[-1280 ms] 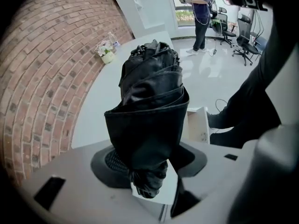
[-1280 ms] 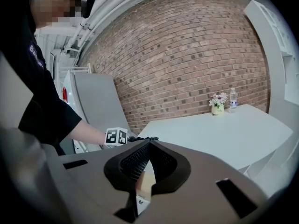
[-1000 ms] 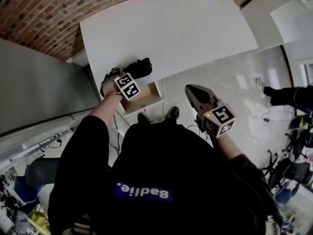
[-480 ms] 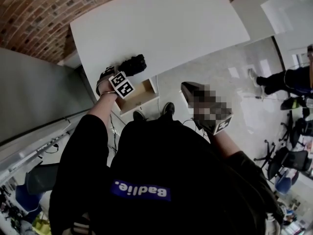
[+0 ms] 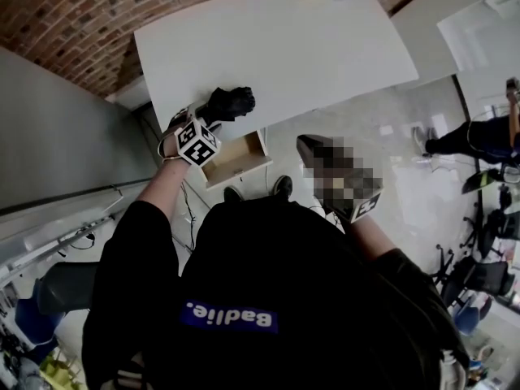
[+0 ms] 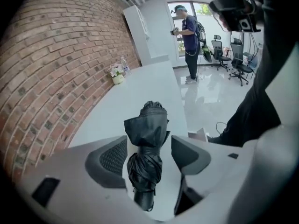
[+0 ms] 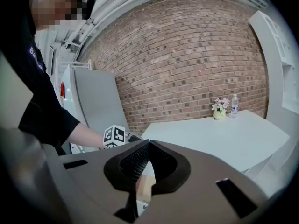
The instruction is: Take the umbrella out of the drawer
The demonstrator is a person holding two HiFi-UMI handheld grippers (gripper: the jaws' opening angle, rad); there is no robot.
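Observation:
A folded black umbrella [image 5: 230,102] lies on the white table [image 5: 309,47] near its front left edge. In the left gripper view the umbrella [image 6: 145,139] sits lengthwise between the jaws of my left gripper [image 6: 147,146], which are opening; a gap shows at the right pad [image 6: 187,153]. Seen from the head, the left gripper [image 5: 210,119] is just behind the umbrella. The wooden drawer [image 5: 236,159] stands pulled out below the table edge. My right gripper [image 5: 302,142] hovers over the floor to the right of the drawer, its jaws [image 7: 145,143] shut on nothing.
A small flower vase [image 7: 218,110] and a water bottle [image 7: 234,102] stand at the table's far end. A tall grey cabinet [image 5: 57,136] is at the left, against a brick wall. A person [image 6: 189,36] and office chairs [image 6: 233,55] are across the room.
My left hand has lifted a little and its jaws have spread away from the umbrella, which stays on the table. The right gripper has drifted slightly to the left.

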